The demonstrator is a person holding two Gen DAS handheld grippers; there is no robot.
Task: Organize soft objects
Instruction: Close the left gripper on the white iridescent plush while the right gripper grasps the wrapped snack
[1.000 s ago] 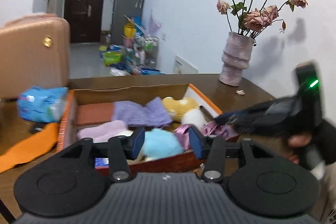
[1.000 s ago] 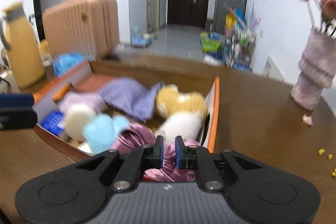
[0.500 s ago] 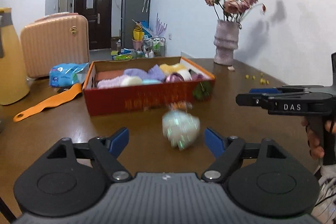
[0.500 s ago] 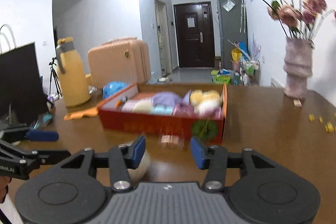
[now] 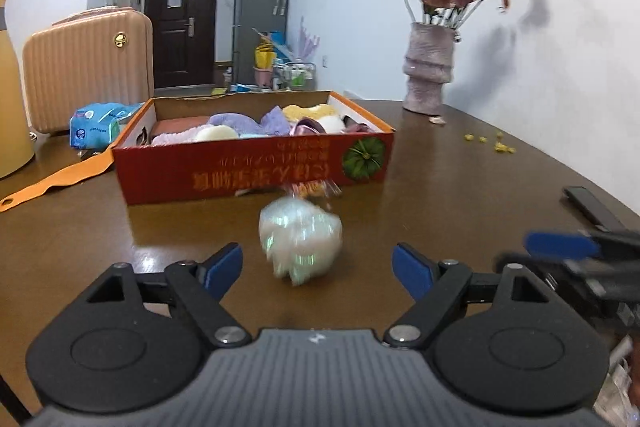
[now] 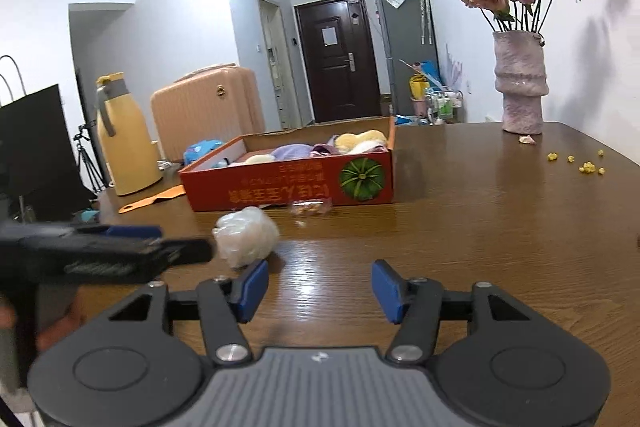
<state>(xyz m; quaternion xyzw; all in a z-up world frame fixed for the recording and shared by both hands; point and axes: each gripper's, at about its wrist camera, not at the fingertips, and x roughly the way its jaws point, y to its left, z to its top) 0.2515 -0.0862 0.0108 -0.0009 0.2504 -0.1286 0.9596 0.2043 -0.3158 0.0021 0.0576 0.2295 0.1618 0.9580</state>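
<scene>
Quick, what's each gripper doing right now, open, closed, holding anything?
Left gripper: open, holding nothing; the white mesh ball lies ahead of it.
Right gripper: open, jaws just widened, nothing between them.

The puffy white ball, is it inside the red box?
No, the puffy white ball sits on the table in front of the red box.

Cardboard box [image 5: 256,167] sits mid-table [image 5: 460,195], soft items [image 5: 248,125] packed inside. Wrapped bundle [image 5: 300,239] lies on the table in front of the box; small packet [image 5: 316,189] between them, against the box wall. Vase [image 5: 427,67] behind and right. Suitcase [image 5: 88,67], flask [image 6: 124,139] and tissue pack [image 5: 96,125] left of the box.
</scene>
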